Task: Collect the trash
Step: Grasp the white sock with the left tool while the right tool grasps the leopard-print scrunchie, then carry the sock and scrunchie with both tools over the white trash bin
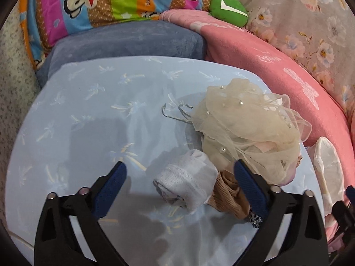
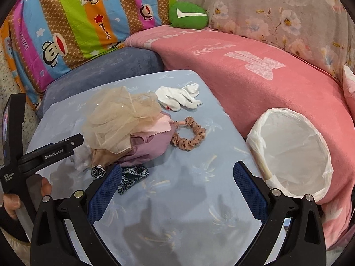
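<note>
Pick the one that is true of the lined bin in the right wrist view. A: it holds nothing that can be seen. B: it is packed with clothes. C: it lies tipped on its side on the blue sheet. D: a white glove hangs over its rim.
A: the bin stands upright beside the blue sheet with only its white liner showing inside, while the white gloves lie on the sheet.

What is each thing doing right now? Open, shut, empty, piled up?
Left gripper: open, white sock lies between the jaws, not pinched.
Right gripper: open, holding nothing.
Bin: lined with a white bag, looks empty.
White sock: rolled up.
Tulle: crumpled on top of the pile.
Scrunchie: lying flat beside the pile.
White gloves: lying flat.
</note>
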